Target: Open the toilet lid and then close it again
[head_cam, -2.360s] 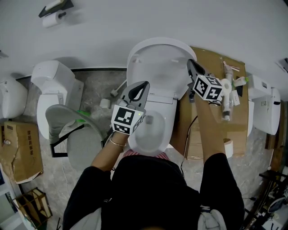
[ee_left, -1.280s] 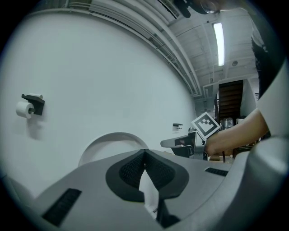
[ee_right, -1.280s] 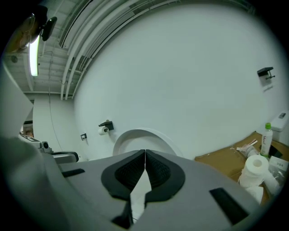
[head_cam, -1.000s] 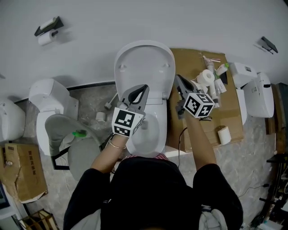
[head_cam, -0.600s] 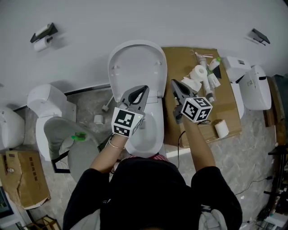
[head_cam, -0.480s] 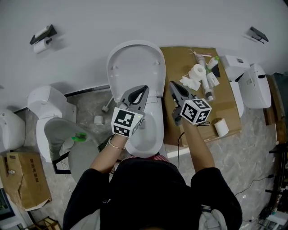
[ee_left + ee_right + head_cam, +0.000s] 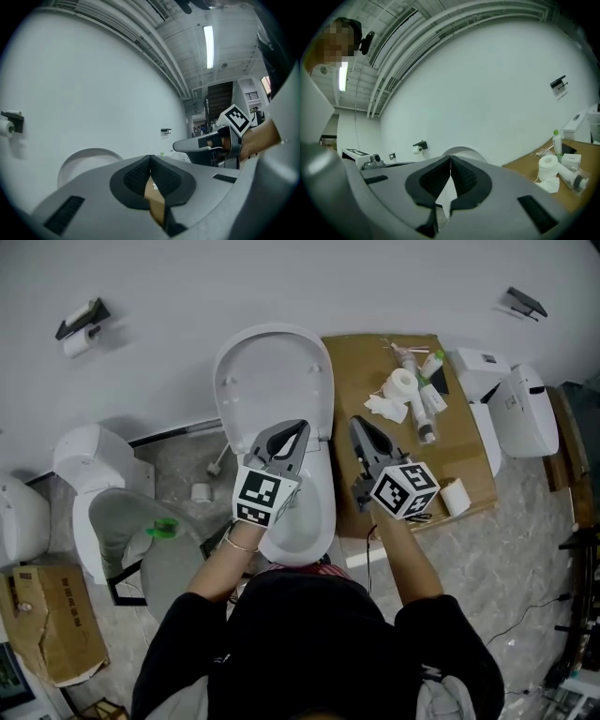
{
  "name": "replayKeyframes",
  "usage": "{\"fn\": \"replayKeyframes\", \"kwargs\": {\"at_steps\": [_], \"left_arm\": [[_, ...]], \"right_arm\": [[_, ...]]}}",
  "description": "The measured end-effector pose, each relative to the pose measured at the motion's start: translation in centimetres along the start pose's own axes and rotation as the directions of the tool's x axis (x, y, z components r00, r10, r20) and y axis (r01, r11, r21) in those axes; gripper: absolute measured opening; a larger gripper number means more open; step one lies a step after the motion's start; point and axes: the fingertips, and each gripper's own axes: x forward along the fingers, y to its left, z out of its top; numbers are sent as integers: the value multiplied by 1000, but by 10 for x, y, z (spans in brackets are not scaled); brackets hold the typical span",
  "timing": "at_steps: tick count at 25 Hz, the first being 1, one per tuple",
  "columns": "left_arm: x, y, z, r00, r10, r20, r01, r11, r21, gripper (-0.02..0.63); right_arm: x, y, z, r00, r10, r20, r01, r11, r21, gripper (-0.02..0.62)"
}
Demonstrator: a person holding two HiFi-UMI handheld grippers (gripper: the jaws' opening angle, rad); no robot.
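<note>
The white toilet's lid stands raised against the wall, and the bowl below it is uncovered. My left gripper hovers over the bowl's back rim, jaws shut and empty. To the right of the bowl, my right gripper hangs over the edge of the cardboard, also shut on nothing and apart from the lid. In the left gripper view the shut jaws point past the lid, with the right gripper alongside. The right gripper view shows its shut jaws below the lid's top.
A cardboard box right of the toilet carries toilet rolls, tissue and bottles. Another white toilet and a grey seat stand at the left. A white unit is at the far right, and a paper holder hangs on the wall.
My right gripper has drawn back from the raised lid's right edge, down toward the person. The lid stays upright. The left gripper has hardly moved; the head view has shifted.
</note>
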Motion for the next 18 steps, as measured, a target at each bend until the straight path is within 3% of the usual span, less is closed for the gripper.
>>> {"fn": "replayKeyframes", "kwargs": {"at_steps": [18], "left_arm": [[-7,5,-8,1000,-6,-4,6,999,-37,5]], "right_arm": [[2,13,-8,999,20,-26,-20,1000,10,20]]}}
